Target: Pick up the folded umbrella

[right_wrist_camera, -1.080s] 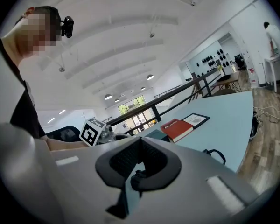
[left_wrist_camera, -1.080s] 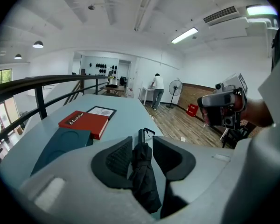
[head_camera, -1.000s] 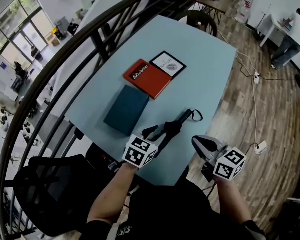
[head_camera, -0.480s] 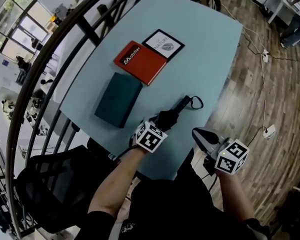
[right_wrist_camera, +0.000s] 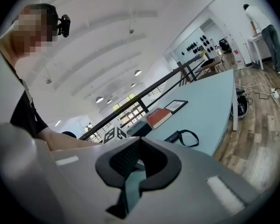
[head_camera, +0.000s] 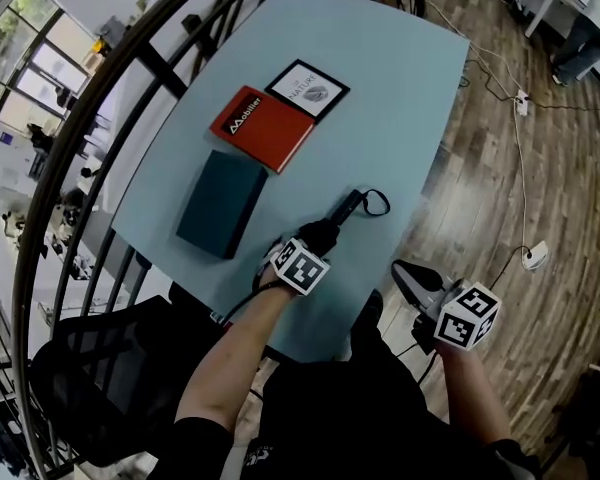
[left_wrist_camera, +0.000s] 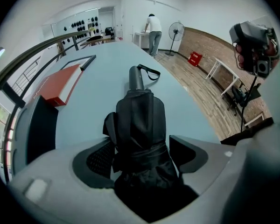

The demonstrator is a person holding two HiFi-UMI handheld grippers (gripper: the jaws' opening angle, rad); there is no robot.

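Now on my left gripper the jaws are opening, straddling the folded umbrella, which lies flat on the pale blue worktop with its strap end pointing away. My right gripper hangs beside the worktop's edge, jaws together and empty.

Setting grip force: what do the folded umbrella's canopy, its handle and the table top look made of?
Canopy: thin woven synthetic fabric, probably polyester; black, slight sheen, soft creases.
Handle: likely hard plastic; smooth, dark grey, matte, rigid cylinder.
Table top: laminate or paint, can't tell; flat, even pale blue, low sheen.
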